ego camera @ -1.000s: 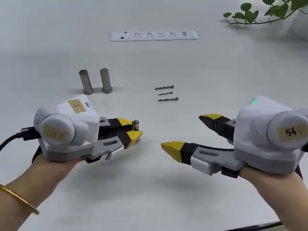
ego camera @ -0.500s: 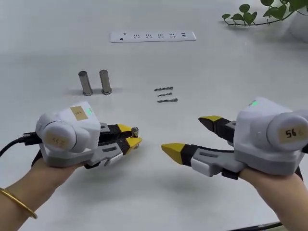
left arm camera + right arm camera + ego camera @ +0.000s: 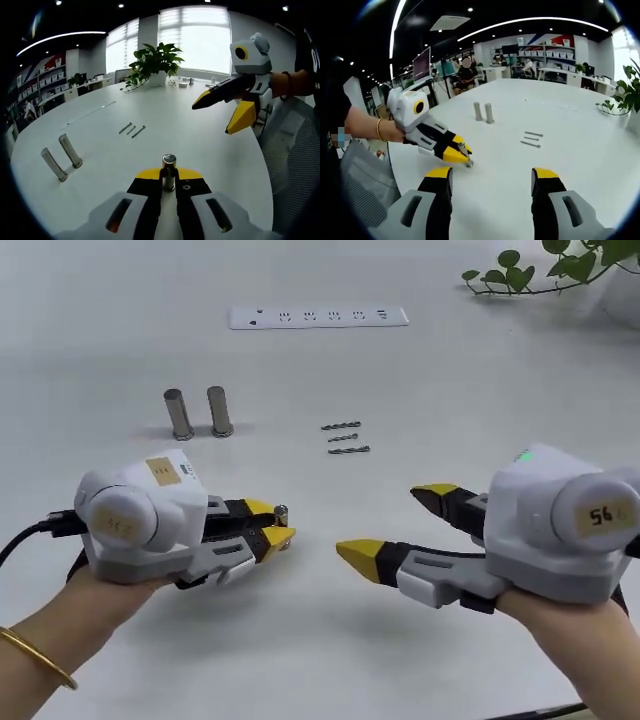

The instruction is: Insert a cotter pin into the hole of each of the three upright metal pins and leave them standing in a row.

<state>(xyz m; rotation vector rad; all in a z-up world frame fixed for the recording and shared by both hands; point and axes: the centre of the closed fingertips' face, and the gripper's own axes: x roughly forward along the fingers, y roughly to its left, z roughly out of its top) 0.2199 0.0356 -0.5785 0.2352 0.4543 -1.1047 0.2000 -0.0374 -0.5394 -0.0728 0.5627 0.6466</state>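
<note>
Seen from the head view, my left tool (image 3: 275,524) pinches one metal pin (image 3: 282,511) upright; my right tool (image 3: 378,518) is spread. Two other pins (image 3: 178,413) stand on the bench (image 3: 450,380) at 11 o'clock, with the cotter pins (image 3: 344,437) at 12. Left gripper view: the jaws clamp that pin. Right gripper view: the jaws stand wide apart.

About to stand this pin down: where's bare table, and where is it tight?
Bare table lies between the two standing pins and the cotter pins, also behind them up to the power strip, and right of the cotter pins. It is tight in front, where the left gripper, shut on the held pin, faces the open right gripper.
</note>
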